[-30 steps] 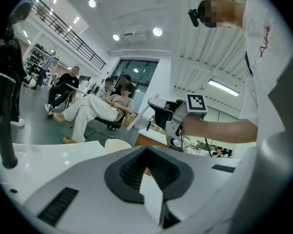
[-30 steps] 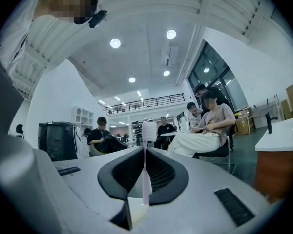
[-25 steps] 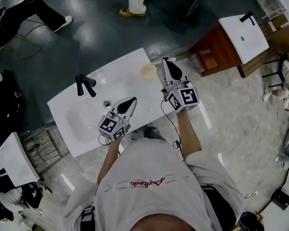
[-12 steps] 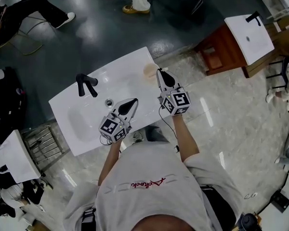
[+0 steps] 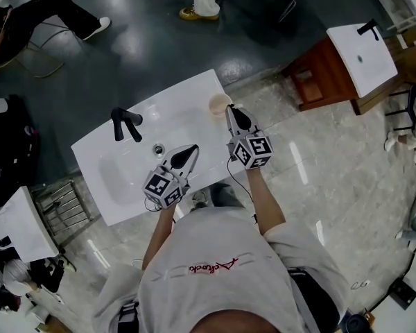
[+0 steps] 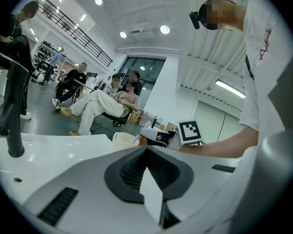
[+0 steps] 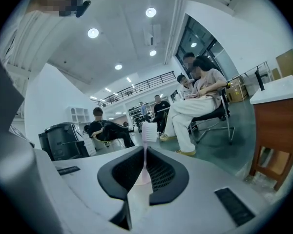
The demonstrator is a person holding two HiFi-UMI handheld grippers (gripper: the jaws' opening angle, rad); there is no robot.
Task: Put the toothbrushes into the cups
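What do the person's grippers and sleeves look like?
The left gripper and right gripper are light grey with black ribbed pads, each bearing a cube with black-and-white square markers. A thin black cable hangs from the right one. The shirt is white, short-sleeved, with red script.

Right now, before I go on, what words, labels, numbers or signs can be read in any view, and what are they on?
Red script word on the person's white shirt: too small and slanted to read.
Cubes on the left gripper and right gripper: black-and-white square markers, no letters or digits.
On the cup, toothbrush and sink: no print visible.
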